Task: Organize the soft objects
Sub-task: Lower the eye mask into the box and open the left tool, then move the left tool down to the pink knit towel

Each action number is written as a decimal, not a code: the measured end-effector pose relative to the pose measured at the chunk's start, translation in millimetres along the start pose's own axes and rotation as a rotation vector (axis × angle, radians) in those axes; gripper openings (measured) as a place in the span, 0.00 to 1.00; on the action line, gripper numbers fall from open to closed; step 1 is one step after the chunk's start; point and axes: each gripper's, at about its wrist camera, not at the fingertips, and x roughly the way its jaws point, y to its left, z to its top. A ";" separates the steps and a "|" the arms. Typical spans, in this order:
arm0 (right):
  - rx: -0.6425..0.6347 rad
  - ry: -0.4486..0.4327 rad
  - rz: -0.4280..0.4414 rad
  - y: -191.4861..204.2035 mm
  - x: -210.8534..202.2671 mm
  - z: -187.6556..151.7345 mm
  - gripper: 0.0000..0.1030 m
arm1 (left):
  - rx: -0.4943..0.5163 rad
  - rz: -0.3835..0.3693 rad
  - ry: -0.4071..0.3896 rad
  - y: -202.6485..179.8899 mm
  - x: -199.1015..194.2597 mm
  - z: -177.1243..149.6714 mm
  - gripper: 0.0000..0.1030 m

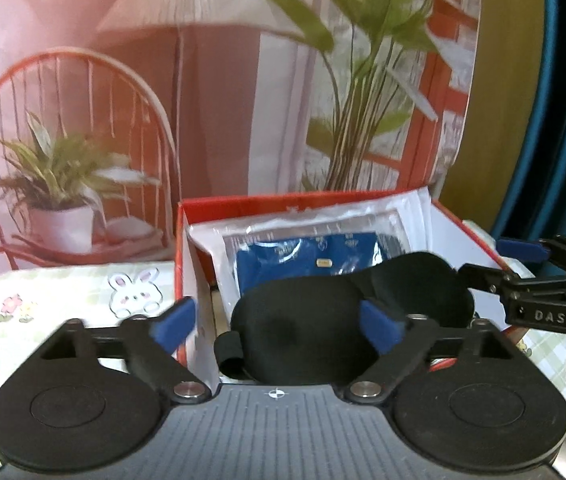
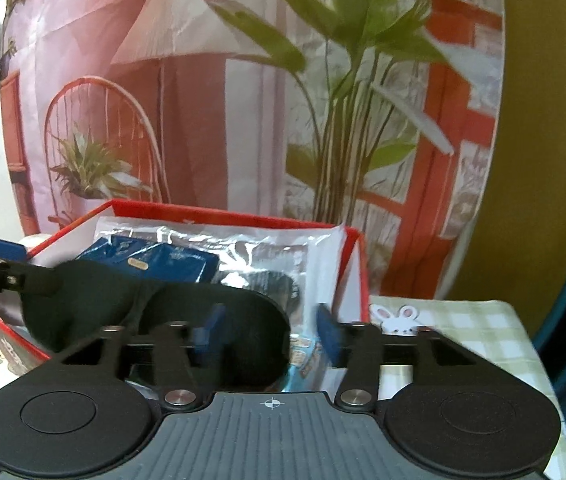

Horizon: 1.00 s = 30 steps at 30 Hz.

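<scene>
Black fabric eye mask [image 1: 303, 332] hangs over the open red box [image 1: 181, 240], in front of both cameras. My left gripper [image 1: 283, 324] has its blue pads spread wide; the mask sits between them, right pad [image 1: 379, 324] touching or just in front of it, left pad clear. I can't tell if it's actually gripping. My right gripper [image 2: 269, 330] is also spread, left pad blurred against the mask's lobe, right pad clear of it. From the left wrist view its tip meets the mask's far end, contact unclear. Inside the box: a clear plastic packet [image 1: 323, 236] with blue contents [image 1: 307, 256]. Box stands on a bunny-print cloth [image 1: 83, 292].
</scene>
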 end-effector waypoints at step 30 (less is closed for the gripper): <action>0.151 -0.156 -0.062 -16.4 -79.3 -82.5 1.00 | -0.015 0.123 -0.055 -24.5 -72.5 -88.3 1.00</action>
